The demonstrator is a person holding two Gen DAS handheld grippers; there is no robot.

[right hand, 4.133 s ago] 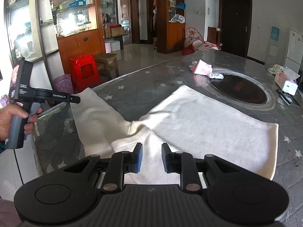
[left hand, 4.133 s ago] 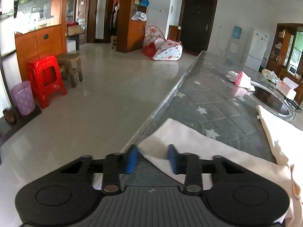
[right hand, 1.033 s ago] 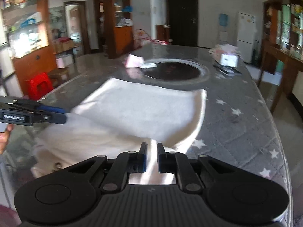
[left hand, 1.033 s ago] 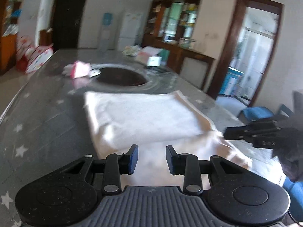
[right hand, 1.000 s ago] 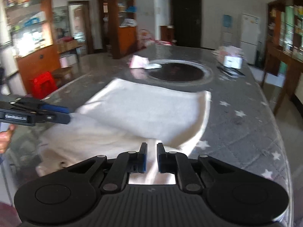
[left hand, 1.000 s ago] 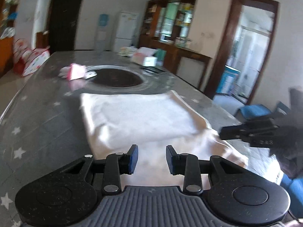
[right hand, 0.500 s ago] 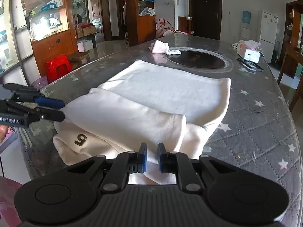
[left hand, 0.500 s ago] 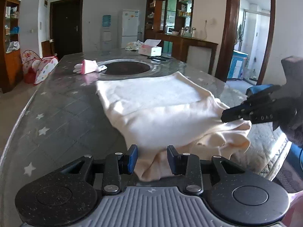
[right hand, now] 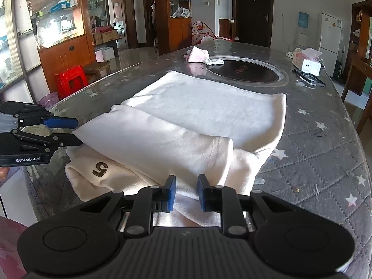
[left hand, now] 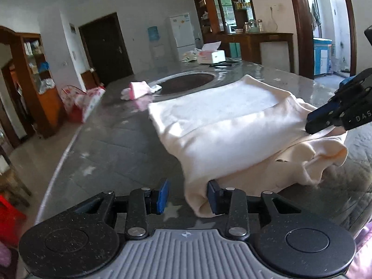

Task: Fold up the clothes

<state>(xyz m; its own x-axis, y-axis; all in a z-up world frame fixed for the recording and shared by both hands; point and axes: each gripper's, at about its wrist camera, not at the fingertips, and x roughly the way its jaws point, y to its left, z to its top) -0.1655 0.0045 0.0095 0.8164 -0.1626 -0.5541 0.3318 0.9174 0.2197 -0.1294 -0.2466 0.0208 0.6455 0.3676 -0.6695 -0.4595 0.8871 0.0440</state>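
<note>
**Cream garment part-folded on the desk, one hand-held gripper at each near corner**

A cream garment (right hand: 193, 116) lies on the grey, star-patterned quilted cover of the desk (right hand: 325, 144). Its far portion lies flat, ending just short of a round dark inset plate (right hand: 244, 71). Its near portion is doubled over into a thick fold, and a lower layer showing a dark numeral "5" (right hand: 100, 169) juts out beneath the fold at the desk's near edge.

The left hand-held gripper (left hand: 187, 195) sits low at the garment's left near corner. Its blue-padded fingers (left hand: 162, 195) stand apart; the cloth's rolled edge touches the inner face of the right-side finger, and the other finger is clear of the fabric. Seen from the right wrist camera, this same gripper (right hand: 69, 131) shows its tips at the edge of the upper fold, also apart.

The right hand-held gripper (right hand: 186, 196) hovers over the right near corner with its fingers parted and cloth visible in the gap between them, not pinched. From the left wrist camera it (left hand: 318, 121) appears with its tips against the far side of the fold.

Beyond the plate lie a pink cloth (right hand: 197, 55) and a tissue box (right hand: 307, 64).
</note>
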